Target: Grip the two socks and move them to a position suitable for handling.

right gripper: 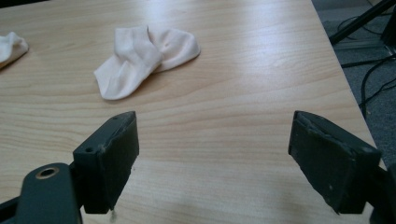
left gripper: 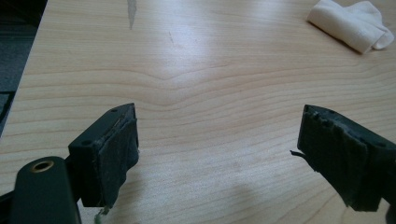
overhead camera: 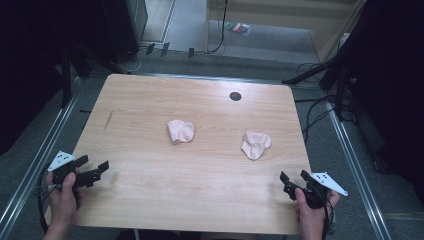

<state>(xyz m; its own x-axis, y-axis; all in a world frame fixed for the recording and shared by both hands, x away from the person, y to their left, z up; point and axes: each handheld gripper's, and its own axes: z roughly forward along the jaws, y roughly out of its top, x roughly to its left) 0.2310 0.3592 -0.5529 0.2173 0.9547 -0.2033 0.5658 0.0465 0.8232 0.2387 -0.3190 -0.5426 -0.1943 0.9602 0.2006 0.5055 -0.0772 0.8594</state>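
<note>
Two pale pink socks lie crumpled on the wooden table (overhead camera: 150, 200). One sock (overhead camera: 180, 131) lies near the middle; it shows at the top right (left gripper: 351, 27) in the left gripper view and at the left edge (right gripper: 10, 46) in the right gripper view. The other sock (overhead camera: 255, 144) lies to its right and, in the right gripper view, ahead and to the left (right gripper: 142, 58). My left gripper (overhead camera: 95, 167) hovers over the table's front left corner, open and empty (left gripper: 218, 154). My right gripper (overhead camera: 294, 176) is at the front right corner, open and empty too (right gripper: 212, 156).
A dark round hole (overhead camera: 235, 96) sits near the table's far edge, and a dark streak (overhead camera: 108, 119) marks the left side. Black stands and cables (overhead camera: 320, 107) crowd the floor to the right. Metal rails (overhead camera: 40, 155) run along both sides of the table.
</note>
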